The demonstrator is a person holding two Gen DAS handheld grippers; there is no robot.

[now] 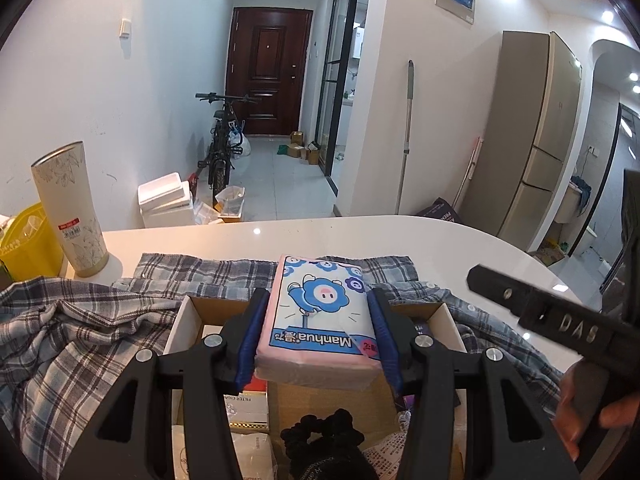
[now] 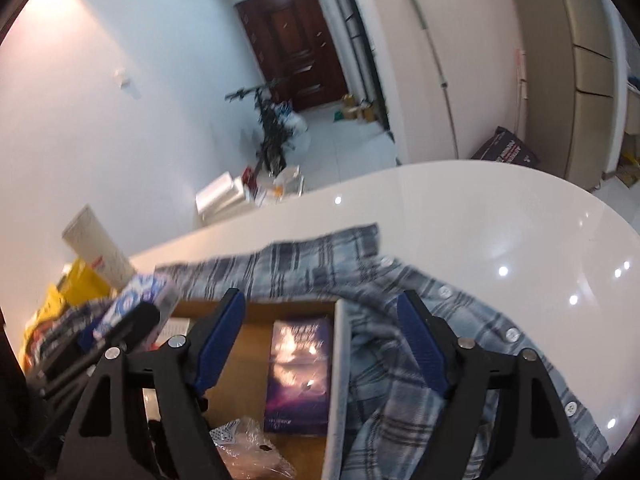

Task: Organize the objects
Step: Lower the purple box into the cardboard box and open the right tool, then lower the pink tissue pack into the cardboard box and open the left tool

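Observation:
My left gripper (image 1: pixel 318 304) is shut on a pink tissue pack (image 1: pixel 318 312) with a blue cartoon and "Manhua" print, held above an open cardboard box (image 1: pixel 188 316). The box holds a black scrunchie (image 1: pixel 324 432), small cartons and packets. The tissue pack also shows blurred at the left of the right wrist view (image 2: pixel 140 304). My right gripper (image 2: pixel 322 312) is open and empty above the same box (image 2: pixel 256 328), over a purple book (image 2: pixel 298 376) and a clear plastic packet (image 2: pixel 248 448). The right gripper's body shows in the left wrist view (image 1: pixel 560 320).
A plaid shirt (image 1: pixel 60 336) lies around the box on the white table (image 1: pixel 460 240); it shows in the right wrist view too (image 2: pixel 400 360). A tall cream tumbler (image 1: pixel 70 208) and a yellow basket (image 1: pixel 24 248) stand at the left. The table's curved edge is ahead.

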